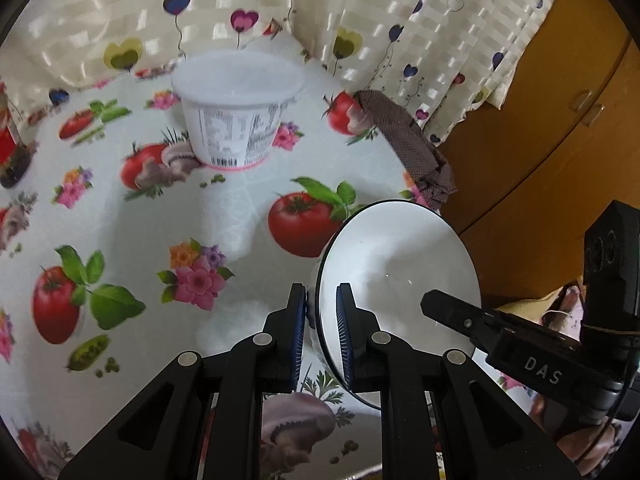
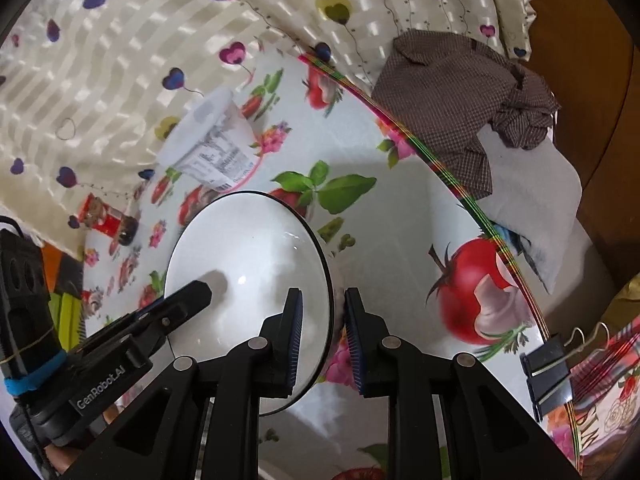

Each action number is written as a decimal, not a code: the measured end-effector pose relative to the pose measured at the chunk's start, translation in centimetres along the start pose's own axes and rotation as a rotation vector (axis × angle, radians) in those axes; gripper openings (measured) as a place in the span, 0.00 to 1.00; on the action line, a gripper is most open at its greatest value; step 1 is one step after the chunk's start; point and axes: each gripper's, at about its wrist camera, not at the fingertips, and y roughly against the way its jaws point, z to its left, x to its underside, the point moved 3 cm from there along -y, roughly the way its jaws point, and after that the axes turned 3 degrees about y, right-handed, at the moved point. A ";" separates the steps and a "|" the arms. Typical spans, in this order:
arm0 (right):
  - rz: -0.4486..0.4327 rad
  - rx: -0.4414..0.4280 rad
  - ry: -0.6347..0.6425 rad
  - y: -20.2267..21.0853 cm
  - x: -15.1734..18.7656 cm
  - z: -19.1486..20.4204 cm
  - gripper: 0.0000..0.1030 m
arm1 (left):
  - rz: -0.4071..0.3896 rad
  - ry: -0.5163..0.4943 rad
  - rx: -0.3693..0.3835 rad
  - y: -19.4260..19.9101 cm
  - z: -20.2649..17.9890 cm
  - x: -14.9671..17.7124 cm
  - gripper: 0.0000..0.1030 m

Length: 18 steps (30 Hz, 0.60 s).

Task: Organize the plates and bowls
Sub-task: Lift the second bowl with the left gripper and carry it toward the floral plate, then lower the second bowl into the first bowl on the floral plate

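Now the white bowl [image 1: 400, 276], lifted above the table's near right edge, is pinched at opposite rims by left gripper [image 1: 322, 312] and right gripper [image 2: 323, 316], and could be dropped if either thin grip slips.

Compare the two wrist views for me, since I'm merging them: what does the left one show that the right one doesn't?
Only the left wrist view shows the wooden cabinet doors. Only the right wrist view shows the binder clip on the tablecloth's edge and white paper under the brown cloth. Both show the white bowl, pinched at its rim by left gripper and right gripper, and the lidded tub.
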 end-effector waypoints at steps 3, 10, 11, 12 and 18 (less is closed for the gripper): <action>-0.011 -0.009 0.006 1.2 0.1 0.6 0.20 | -0.019 -0.002 -0.009 1.3 -0.3 0.0 0.16; -0.013 -0.044 -0.009 3.5 1.2 1.6 0.20 | -0.042 -0.007 -0.023 3.9 -0.8 0.7 0.16; -0.016 -0.047 -0.008 3.8 1.3 1.8 0.20 | -0.045 -0.006 -0.022 4.2 -0.9 0.8 0.16; -0.020 -0.048 -0.003 4.3 1.6 2.1 0.20 | -0.048 -0.008 -0.024 4.7 -1.0 1.0 0.16; -0.046 -0.043 0.031 7.3 3.2 3.5 0.20 | -0.087 -0.029 -0.026 7.7 -2.0 2.3 0.16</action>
